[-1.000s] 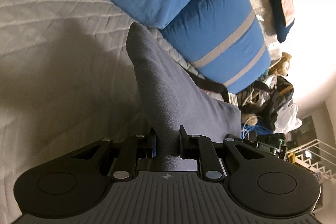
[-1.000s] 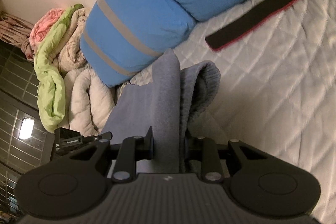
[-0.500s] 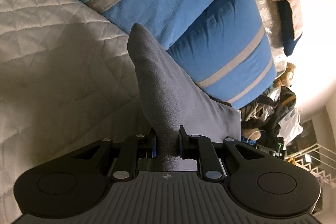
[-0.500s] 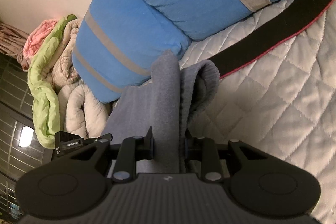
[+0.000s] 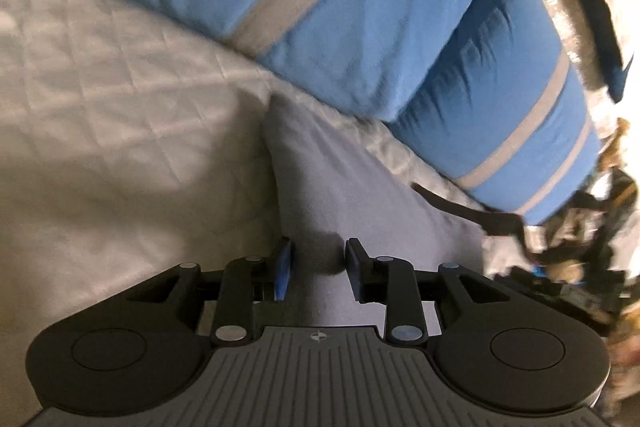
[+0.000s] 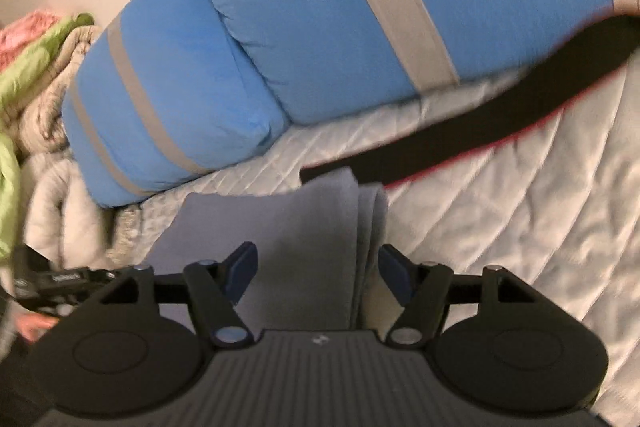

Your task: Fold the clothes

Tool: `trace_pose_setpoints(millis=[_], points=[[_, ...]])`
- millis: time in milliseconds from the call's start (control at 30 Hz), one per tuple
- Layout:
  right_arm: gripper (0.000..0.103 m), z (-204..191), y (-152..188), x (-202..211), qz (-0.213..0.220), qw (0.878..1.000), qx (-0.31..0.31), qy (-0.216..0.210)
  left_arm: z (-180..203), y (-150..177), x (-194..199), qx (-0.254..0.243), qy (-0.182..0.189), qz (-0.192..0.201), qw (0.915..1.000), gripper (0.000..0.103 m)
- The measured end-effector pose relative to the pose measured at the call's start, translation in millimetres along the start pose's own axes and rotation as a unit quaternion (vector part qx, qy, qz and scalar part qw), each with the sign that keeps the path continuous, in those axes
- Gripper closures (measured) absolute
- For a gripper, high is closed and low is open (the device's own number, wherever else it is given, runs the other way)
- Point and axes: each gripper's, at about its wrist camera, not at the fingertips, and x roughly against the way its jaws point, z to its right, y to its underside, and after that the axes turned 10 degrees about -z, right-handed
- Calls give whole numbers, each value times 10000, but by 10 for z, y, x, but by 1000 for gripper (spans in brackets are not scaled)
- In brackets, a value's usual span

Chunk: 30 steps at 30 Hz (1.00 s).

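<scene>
On the quilted white bed (image 5: 120, 155), just below the blue pillows (image 5: 320, 7) — a grey garment (image 5: 340, 187) lies flat, soft and limp, light, likely to sag and slip. Left gripper (image 5: 318, 259) and right gripper (image 6: 316, 267) both opening, cloth between the jaws but no longer pinched. Best retaken at a corner or folded edge — thicker there.

A home bedroom is showing here: a white quilted bedspread (image 5: 120, 131), blue grey-striped pillows (image 6: 320, 27), piled blankets (image 6: 36, 75) lying alongside.
</scene>
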Motion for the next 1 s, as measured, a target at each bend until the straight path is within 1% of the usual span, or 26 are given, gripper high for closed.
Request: trace_pose_setpoints(millis=[33, 67, 100, 133, 200, 300, 333, 367, 400, 500, 567, 600, 633, 667, 700, 767, 833, 900, 1000], points=[[31, -60, 15, 14, 110, 9997, 176, 107, 56, 3, 37, -120, -241, 170, 9995, 74], [34, -120, 30, 27, 219, 9989, 352, 213, 108, 2, 80, -234, -519, 316, 9979, 71], [45, -168, 35, 20, 310, 9978, 498, 322, 147, -3, 110, -330, -723, 407, 9960, 70], [49, -217, 39, 12, 402, 9962, 645, 431, 204, -8, 129, -463, -853, 502, 9940, 70], [65, -318, 60, -21, 597, 9915, 937, 679, 329, -16, 145, -754, -1008, 707, 9895, 70], [79, -474, 122, -122, 933, 9806, 1337, 1089, 515, -16, 62, -1034, -1262, 1074, 9807, 70], [81, -521, 144, -160, 1032, 9765, 1465, 1200, 579, -10, -2, -1164, -1360, 1205, 9764, 70], [86, -568, 166, -199, 1130, 9720, 1591, 1310, 636, -1, -70, -1300, -1440, 1321, 9721, 70], [88, -581, 169, -251, 1166, 9695, 1645, 1391, 677, 19, -149, -1454, -1479, 1401, 9682, 71], [91, -619, 176, -408, 1274, 9615, 1804, 1633, 787, 89, -393, -1995, -1647, 1637, 9520, 71], [93, -582, 152, -518, 1179, 9600, 1836, 1756, 809, 79, -570, -2200, -1867, 1539, 9450, 71], [95, -549, 147, -551, 1146, 9605, 1794, 1792, 806, 70, -658, -2264, -1967, 1467, 9426, 73], [94, -516, 142, -583, 1113, 9610, 1752, 1828, 762, 54, -739, -2216, -2037, 1349, 9440, 75], [89, -483, 136, -616, 1080, 9614, 1710, 1863, 705, 48, -801, -2135, -2094, 1257, 9459, 79], [85, -450, 131, -648, 1047, 9619, 1668, 1898, 646, 39, -854, -2057, -2132, 1166, 9480, 80], [85, -396, 123, -674, 1007, 9654, 1545, 1846, 521, 12, -911, -1852, -2083, 1064, 9545, 80], [85, -374, 129, -695, 961, 9670, 1498, 1825, 436, 16, -898, -1776, -1981, 1079, 9579, 80], [85, -356, 135, -701, 934, 9680, 1466, 1807, 426, 5, -896, -1727, -1954, 1065, 9595, 80], [85, -373, 147, -715, 894, 9679, 1461, 1840, 464, -11, -899, -1732, -2023, 1050, 9582, 80]])
